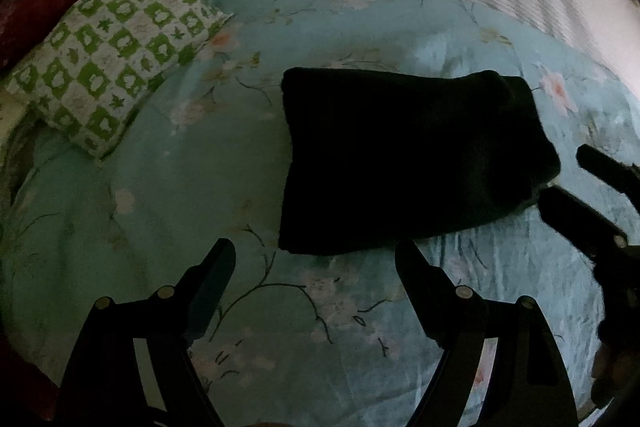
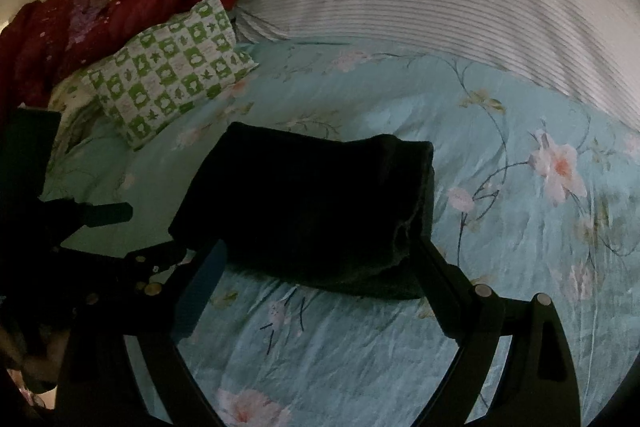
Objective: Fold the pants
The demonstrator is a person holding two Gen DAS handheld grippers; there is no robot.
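On the flowery blue bedspread (image 1: 160, 219) lie folded black pants (image 1: 400, 163), with the left gripper (image 1: 316, 259) and right gripper (image 2: 320, 255) both wide apart, holding nothing

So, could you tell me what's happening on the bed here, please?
A person is folding pants with two handheld tongs. The black pants already lie folded into a compact rectangle on the floral bedsheet. Both the left tongs and the right tongs are open and hold nothing, poised at the bundle's near edge.
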